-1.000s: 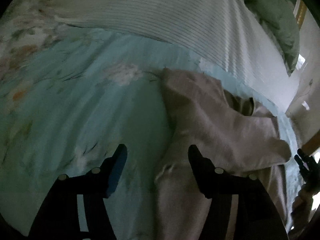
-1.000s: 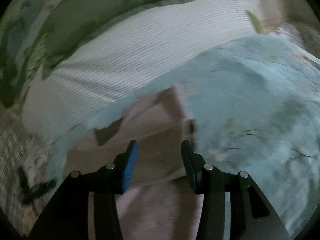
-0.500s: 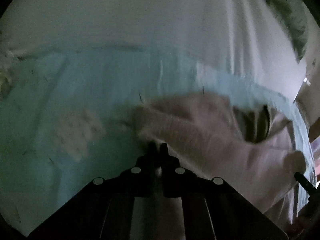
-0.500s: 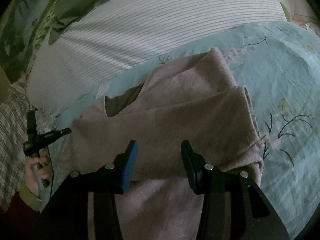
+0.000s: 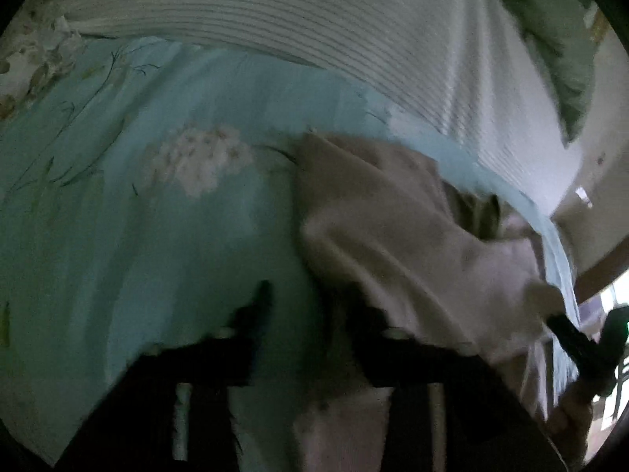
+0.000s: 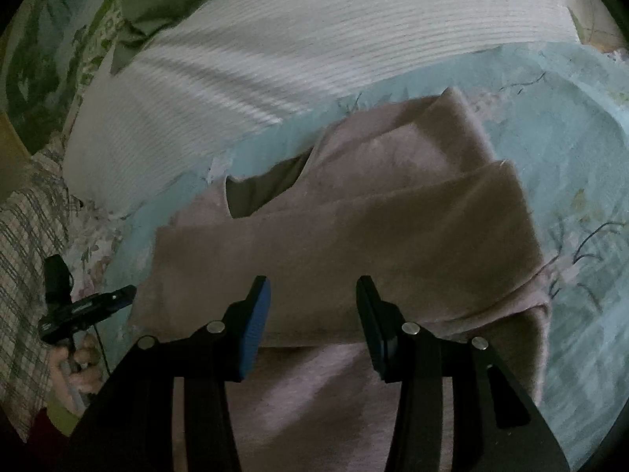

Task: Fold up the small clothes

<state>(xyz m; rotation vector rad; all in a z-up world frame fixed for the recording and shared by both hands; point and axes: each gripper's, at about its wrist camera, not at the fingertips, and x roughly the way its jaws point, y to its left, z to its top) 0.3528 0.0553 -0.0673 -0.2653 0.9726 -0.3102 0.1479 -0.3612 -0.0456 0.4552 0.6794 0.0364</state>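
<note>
Two grippers, both spread wide and holding nothing: left gripper [image 5: 314, 310] low in its frame at the garment's [image 6: 354, 236] left edge, right gripper [image 6: 312, 295] over its folded middle. Lay pink and partly folded, centre frame, on the floral sheet [image 6: 570, 149] below the striped pillow [image 6: 314, 39].

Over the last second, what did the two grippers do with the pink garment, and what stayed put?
The left gripper, open a second ago, pinched shut at the left edge of the pink garment half a second ago and has now opened and let go. The right gripper stayed open above the garment, holding nothing. The garment remains folded across itself on the blue floral sheet.
</note>
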